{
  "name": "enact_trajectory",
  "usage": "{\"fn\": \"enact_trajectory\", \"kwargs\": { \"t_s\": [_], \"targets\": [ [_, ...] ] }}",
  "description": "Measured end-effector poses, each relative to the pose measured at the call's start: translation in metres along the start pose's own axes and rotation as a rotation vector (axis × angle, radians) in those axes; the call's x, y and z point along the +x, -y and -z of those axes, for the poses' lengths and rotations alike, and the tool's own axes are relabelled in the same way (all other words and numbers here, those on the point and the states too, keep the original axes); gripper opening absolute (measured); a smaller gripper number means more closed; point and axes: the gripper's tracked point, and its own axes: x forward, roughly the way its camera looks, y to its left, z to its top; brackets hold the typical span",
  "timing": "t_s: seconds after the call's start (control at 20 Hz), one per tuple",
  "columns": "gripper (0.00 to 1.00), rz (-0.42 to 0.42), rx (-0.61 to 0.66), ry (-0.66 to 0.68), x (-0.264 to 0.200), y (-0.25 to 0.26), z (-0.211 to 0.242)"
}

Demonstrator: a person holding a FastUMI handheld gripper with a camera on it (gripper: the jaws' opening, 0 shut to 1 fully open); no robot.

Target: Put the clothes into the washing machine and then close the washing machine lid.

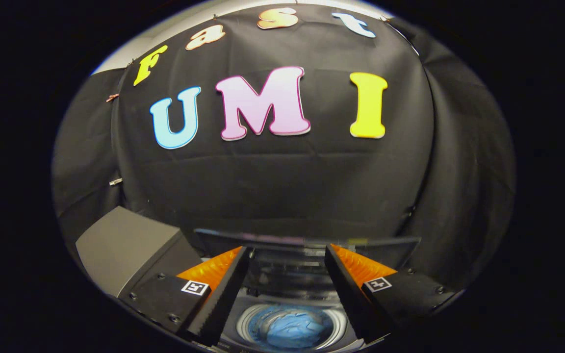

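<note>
The washing machine's round drum opening lies low between my fingers, and blue clothes lie bunched inside it. The machine's dark, glossy lid stands raised upright just beyond the fingertips, behind the drum. My gripper hovers above the machine, open, with nothing held between its fingers.
A grey box-like block sits to the left of the machine, beside the left finger. The booth's black cloth wall hangs close behind the lid and wraps round both sides.
</note>
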Motion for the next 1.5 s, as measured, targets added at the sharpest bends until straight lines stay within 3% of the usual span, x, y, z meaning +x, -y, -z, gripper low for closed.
{"fn": "enact_trajectory", "kwargs": {
  "t_s": [0.25, 0.4, 0.55, 1.5],
  "targets": [
    [0.99, 0.056, 0.014, -0.101, 0.052, 0.016, 0.007],
    [1.00, 0.068, 0.083, -0.121, 0.060, 0.022, 0.018],
    [1.00, 0.068, 0.064, -0.147, 0.062, 0.021, 0.028],
    [1.00, 0.059, 0.063, -0.161, -0.009, 0.007, 0.058]
  ]
}}
